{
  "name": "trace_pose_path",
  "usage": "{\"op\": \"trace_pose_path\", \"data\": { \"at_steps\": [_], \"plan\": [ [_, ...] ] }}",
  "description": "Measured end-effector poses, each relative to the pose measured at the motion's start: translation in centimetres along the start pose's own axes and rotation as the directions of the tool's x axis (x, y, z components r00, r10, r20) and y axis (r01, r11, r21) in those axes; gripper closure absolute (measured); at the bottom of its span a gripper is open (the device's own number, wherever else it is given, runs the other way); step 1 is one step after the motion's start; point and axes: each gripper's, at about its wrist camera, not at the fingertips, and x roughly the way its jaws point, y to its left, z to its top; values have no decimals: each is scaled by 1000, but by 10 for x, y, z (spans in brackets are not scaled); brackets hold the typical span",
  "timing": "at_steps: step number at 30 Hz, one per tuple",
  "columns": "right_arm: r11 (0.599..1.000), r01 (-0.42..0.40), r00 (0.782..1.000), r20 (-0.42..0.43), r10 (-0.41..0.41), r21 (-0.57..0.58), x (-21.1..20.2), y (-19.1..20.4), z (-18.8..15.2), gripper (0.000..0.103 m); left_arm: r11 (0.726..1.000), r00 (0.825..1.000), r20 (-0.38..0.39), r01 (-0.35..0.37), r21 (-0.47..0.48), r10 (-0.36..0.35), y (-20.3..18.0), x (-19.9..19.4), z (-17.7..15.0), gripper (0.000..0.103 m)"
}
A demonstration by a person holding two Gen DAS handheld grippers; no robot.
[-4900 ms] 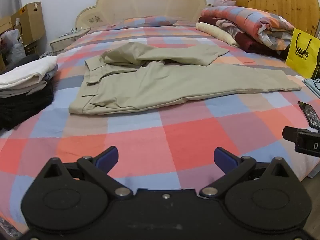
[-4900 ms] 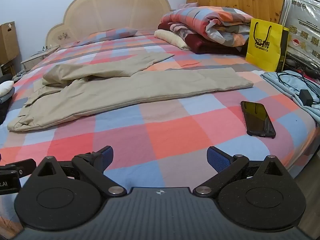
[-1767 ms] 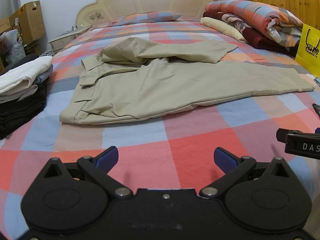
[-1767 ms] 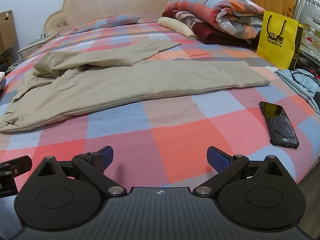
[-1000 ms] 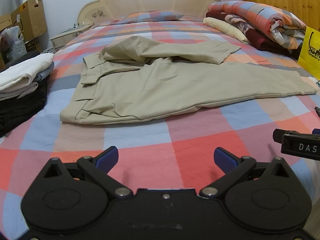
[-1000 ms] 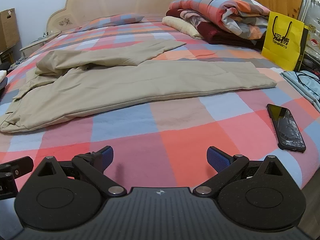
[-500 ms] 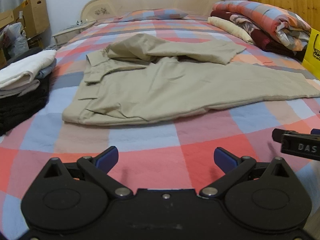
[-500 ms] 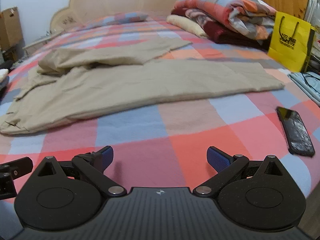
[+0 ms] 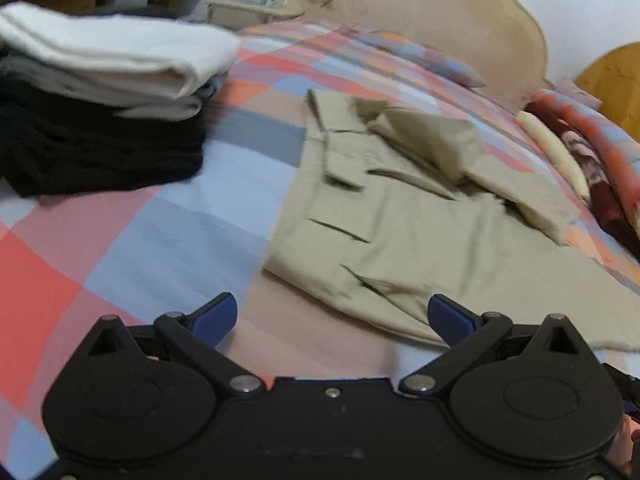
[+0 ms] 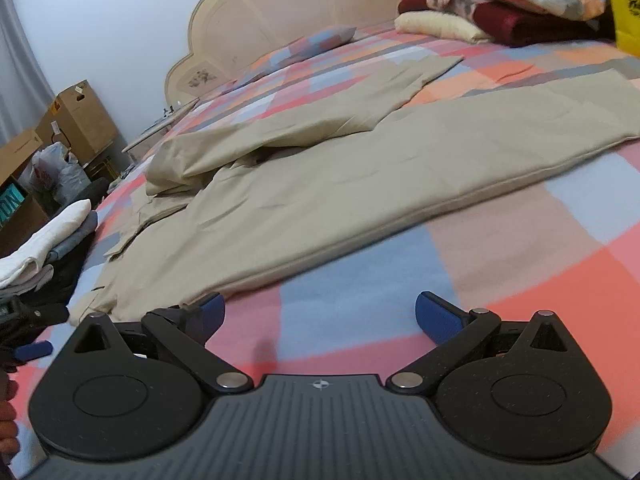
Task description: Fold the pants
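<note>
Pants (image 9: 420, 232), one pair; two grippers, jaws wide apart.

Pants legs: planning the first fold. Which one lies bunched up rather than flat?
The far leg, nearest the headboard, is bunched; the near leg lies flat.

Spread fingers (image 9: 214, 316) near pants (image 9: 420, 216) (blurred)

Both wrist views low over bed (image 9: 168, 224), facing headboard (image 10: 280, 20); both share pants (image 9: 400, 216).
</note>
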Motion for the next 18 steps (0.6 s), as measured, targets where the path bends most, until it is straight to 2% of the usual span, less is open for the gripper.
{"op": "trace_pose_path", "data": {
  "at_steps": [5, 8, 9, 10, 11, 12, 13, 14, 15, 16, 18],
  "plan": [
    [998, -42, 999, 20, 41, 55, 23, -4, 11, 0, 995, 996, -42, 80, -67, -83, 14, 32, 6, 4],
    [997, -45, 999, 31, 43, 66, 35, -3, 17, 0, 993, 996, -13, 82, -80, -83, 13, 45, 7, 8],
    [997, -47, 998, 32, 45, 60, 38, -2, 19, 0, 994, 997, 5, 73, -79, -73, 11, 49, 8, 18],
    [997, -44, 999, 31, 42, 56, 43, 0, 21, 0, 995, 998, 17, 58, -77, -57, 10, 53, 10, 34],
    [998, -34, 999, 30, 32, 51, 48, 1, 23, 0, 997, 999, 34, 25, -72, -23, 7, 57, 11, 46],
    [999, -22, 999, 32, 21, 44, 52, 1, 24, 27, 998, 999, 47, 5, -66, -1, 5, 61, 13, 68],
    [999, -10, 1000, 29, 9, 36, 57, 2, 26, 66, 997, 998, 61, 2, -73, 2, 3, 64, 12, 85],
    [999, -8, 1000, 15, 8, 39, 62, 1, 28, 75, 996, 997, 77, 6, -89, 1, 3, 63, 12, 91],
    [999, -20, 1000, 8, 20, 49, 63, 0, 29, 87, 994, 996, 91, 5, -105, 5, 2, 60, 12, 93],
    [998, -32, 999, 1, 32, 60, 59, -1, 31, 94, 993, 994, 106, 9, -120, 4, 2, 54, 14, 95],
    [997, -58, 998, 12, 57, 43, 41, 0, 31, 97, 988, 986, 163, 50, -143, -27, 6, 32, 16, 95]
  ]
}}
